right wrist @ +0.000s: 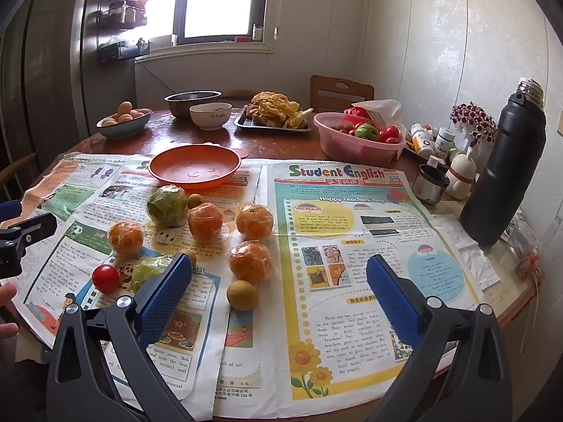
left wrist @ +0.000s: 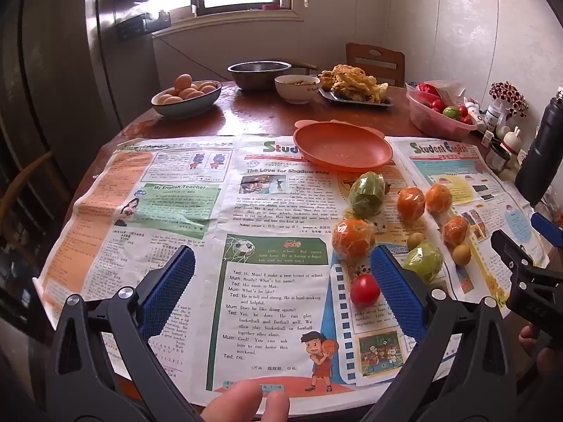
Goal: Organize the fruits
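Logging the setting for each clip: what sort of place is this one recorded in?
Most likely a home kitchen or dining corner. A round wooden table holds a bowl of eggs and a tray of fried food, with a wooden chair behind it and a window beyond.

plate [right wrist: 195, 172]: orange | tomato [right wrist: 105, 279]: red | flask [right wrist: 503, 179]: black | newspaper [right wrist: 352, 281]: multicoloured print

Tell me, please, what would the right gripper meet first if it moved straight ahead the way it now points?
Probably the wrapped orange lying just ahead between the open right gripper's fingers, left of centre; the small brown fruit sits nearer but lower. Depth is unclear, so it might pass above both.
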Demonstrator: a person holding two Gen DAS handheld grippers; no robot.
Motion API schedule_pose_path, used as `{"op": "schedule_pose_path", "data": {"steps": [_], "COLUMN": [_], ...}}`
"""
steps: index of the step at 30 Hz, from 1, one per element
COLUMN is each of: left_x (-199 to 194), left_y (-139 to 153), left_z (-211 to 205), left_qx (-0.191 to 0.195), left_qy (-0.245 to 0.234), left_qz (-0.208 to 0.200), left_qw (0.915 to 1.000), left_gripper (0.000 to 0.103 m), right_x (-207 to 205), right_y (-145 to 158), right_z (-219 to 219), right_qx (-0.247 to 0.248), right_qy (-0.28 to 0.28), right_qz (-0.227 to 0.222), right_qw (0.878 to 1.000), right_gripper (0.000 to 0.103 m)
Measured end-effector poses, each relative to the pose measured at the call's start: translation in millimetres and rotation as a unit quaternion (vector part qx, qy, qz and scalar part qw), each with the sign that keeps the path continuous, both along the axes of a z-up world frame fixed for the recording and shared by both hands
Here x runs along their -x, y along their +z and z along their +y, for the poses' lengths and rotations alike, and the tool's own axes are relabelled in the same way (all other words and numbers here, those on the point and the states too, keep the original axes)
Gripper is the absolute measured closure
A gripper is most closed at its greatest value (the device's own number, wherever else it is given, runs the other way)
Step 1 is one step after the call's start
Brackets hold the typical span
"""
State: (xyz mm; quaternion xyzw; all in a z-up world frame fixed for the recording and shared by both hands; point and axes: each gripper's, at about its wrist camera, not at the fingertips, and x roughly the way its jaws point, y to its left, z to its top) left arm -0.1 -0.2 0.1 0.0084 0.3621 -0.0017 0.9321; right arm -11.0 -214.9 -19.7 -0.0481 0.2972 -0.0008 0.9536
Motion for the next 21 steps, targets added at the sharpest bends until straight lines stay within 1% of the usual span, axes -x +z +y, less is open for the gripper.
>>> {"op": "schedule_pose_path", "data": {"steps": [10,21], "left_x": [1.8,-0.3], "left_y": [1.6,4.2], "left_z": [-5.9,-1.8], "left_qx": [0.0,0.007], "left_qy": [0.001,-0.006], "left_qz": [-0.003,-0.001], "left_qw": [1.0,1.0], "left_gripper": [0.009,0.009], "right_x": [-1.1,-2.6], "right_y": [-0.2,0.2], "right_z": [0.3,-0.8], "right_qx": [0.001,0.003], "right_qy": [0.0,-0.002], "right_qz": [0.002,0.003], "right_qw": [1.0,1.0], "right_gripper": [0.004,0.004]}}
